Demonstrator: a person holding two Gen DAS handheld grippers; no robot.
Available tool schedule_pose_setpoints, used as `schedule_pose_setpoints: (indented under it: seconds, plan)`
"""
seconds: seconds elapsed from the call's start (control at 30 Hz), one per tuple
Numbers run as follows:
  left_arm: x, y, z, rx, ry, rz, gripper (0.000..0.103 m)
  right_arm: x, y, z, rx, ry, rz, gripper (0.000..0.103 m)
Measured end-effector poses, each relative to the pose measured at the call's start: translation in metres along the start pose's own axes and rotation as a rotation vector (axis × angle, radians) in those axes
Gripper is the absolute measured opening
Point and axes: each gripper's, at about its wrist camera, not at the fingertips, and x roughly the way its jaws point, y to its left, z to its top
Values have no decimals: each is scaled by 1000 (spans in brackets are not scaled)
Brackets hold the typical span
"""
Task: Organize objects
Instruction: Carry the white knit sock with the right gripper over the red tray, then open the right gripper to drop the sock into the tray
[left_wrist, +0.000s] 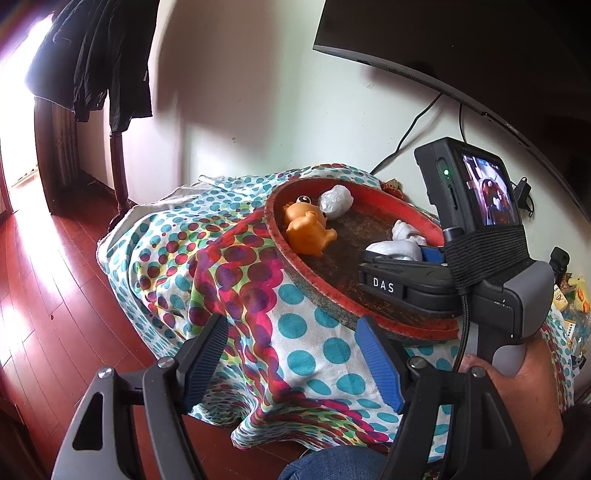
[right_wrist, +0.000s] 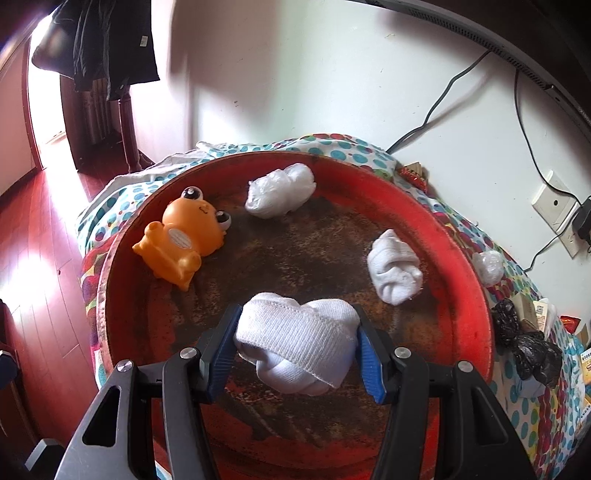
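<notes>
A round red tray (right_wrist: 476, 280) with a dark worn bottom sits on a spotted cloth (left_wrist: 303, 362). In it lie an orange toy frog (right_wrist: 184, 236), a crumpled white plastic bag (right_wrist: 280, 190) and a rolled white sock (right_wrist: 395, 267). My right gripper (right_wrist: 297, 347) is shut on another rolled white sock (right_wrist: 299, 339), held just above the tray's near part. My left gripper (left_wrist: 295, 365) is open and empty over the cloth in front of the tray (left_wrist: 388, 325). The right gripper's body (left_wrist: 480, 266) shows in the left wrist view, over the tray.
Outside the tray on the right lie a small white plastic ball (right_wrist: 489, 266), crumpled black bags (right_wrist: 528, 347) and some packets (right_wrist: 543, 314). A monitor (left_wrist: 461, 48) and cables hang on the wall behind. Red wooden floor (left_wrist: 48, 277) lies to the left.
</notes>
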Motion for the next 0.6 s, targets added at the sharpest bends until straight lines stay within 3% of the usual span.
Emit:
schedule_pose_setpoints:
  seconds: [0.17,0.27,0.33,0.47,0.6]
  plan:
    - [2,1,0,-5,6,-1,74,5,4,-1,7,15,29,57]
    - [2,1,0,-3,2,0,74,7,2,-3,29,21,76,66]
    - [1,2,0,-5,-1,-1,74,-2,-2,-3,30,-20,62,81]
    - [-2,1,1,-8,-14,-24,74,-26,-20,-1,53,-106,65,88]
    - [-6,-6,1,11,-35,-57,74,-51,-62,-4,114,-178,-16,98]
